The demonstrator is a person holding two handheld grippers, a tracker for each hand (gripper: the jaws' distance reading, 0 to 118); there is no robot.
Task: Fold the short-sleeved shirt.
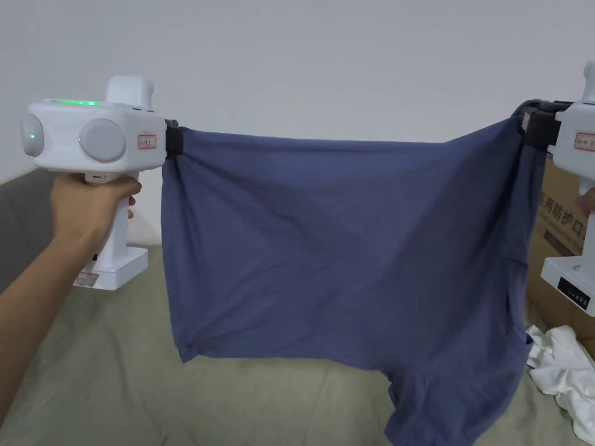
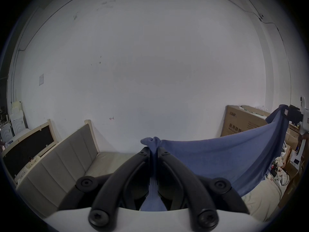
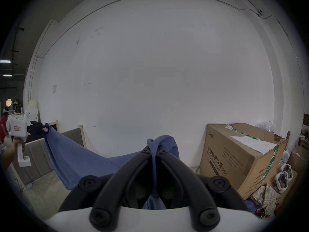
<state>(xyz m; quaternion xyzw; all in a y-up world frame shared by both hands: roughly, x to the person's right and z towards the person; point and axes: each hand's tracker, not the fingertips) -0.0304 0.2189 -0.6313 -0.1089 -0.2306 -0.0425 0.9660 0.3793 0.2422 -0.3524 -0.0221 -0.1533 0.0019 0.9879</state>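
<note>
Both grippers, L (image 1: 174, 139) & R (image 1: 537, 129), clenched on shirt (image 1: 348, 250), hanging above bed (image 1: 116, 360). Keep top edge taut, lower it flat w/ hem first.

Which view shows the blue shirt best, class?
The head view: the blue shirt hangs spread between the left gripper and right gripper, lower edge visible. Each gripper view shows a bunched corner in its jaws and part of the span.

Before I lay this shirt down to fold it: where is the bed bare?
Bare bed lies below the left gripper and under the hanging shirt. The right side is crowded: a white cloth and a cardboard box by the right gripper.
</note>
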